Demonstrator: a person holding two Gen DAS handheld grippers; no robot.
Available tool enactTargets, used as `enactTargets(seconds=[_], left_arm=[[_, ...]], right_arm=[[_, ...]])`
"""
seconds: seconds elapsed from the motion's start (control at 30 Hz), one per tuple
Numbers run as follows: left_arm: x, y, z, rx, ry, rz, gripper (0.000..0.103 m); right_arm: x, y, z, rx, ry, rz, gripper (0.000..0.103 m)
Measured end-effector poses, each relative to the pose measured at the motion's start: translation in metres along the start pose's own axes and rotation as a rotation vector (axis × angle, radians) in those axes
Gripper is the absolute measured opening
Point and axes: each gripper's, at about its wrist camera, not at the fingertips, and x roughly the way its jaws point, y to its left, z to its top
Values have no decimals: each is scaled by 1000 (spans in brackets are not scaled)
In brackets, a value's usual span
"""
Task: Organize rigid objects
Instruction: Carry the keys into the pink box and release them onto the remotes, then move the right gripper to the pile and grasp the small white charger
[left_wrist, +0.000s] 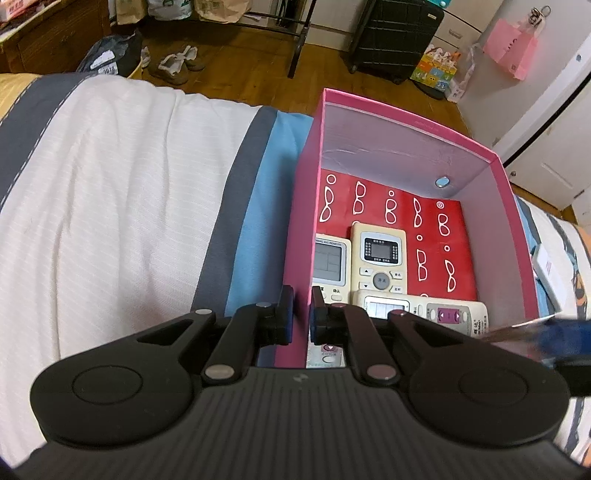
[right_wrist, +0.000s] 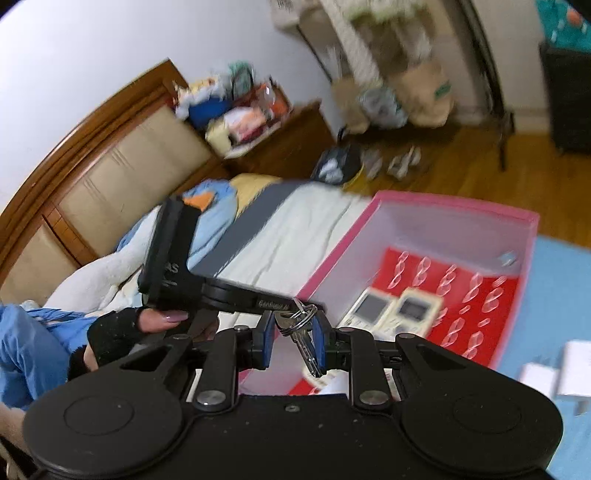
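Our left gripper (left_wrist: 300, 314) was clenched on the near left wall of the pink box (left_wrist: 496, 162), one pad outside & one inside, wall pinched between. Our right gripper (right_wrist: 293, 341) was grasping a bunch of keys (right_wrist: 301, 328): the ring sat up between the blue pads and the key blades hung down along the right pad. It hovered above the near end of the box, w/ the left gripper's body and the gloved hand (right_wrist: 122, 328) holding it showing just to the left in the right wrist view.

Inside the box, on a red sheet printed w/ white glasses shapes (left_wrist: 391, 206), lay several remotes, all crowded toward the near end: a cream remote w/ a dark screen (left_wrist: 378, 260) in the middle, a white one w/ a grey screen (left_wrist: 330, 264) just beside it against the left wall, and two more lying crosswise nearer us, one of them w/ purple buttons (left_wrist: 456, 317). The far half of the sheet was bare.

The box sat on the bed (left_wrist: 122, 192), on a blue stripe beside the white & grey part of the cover. White small boxes (right_wrist: 554, 376) lay on the blue cover right of the box; too blurred to say more. Beyond the bed we saw wood floor, shoes (left_wrist: 177, 64) and a black suitcase (left_wrist: 395, 37).
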Motion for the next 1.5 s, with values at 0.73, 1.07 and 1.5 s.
enactTargets(seconds=[0.73,1.07,1.5], left_arm=[[0,-1,-2,6,-9,5,7],[1,0,-2,3,-8,0,8],[3,-2,-1,-2,0,26,8]], right_arm=[[65,-35,4,109,113,-113,47],[-58,-11,-17,-153,-88,-310,56],[-108,-78,-65,-138,-95,-651,56]])
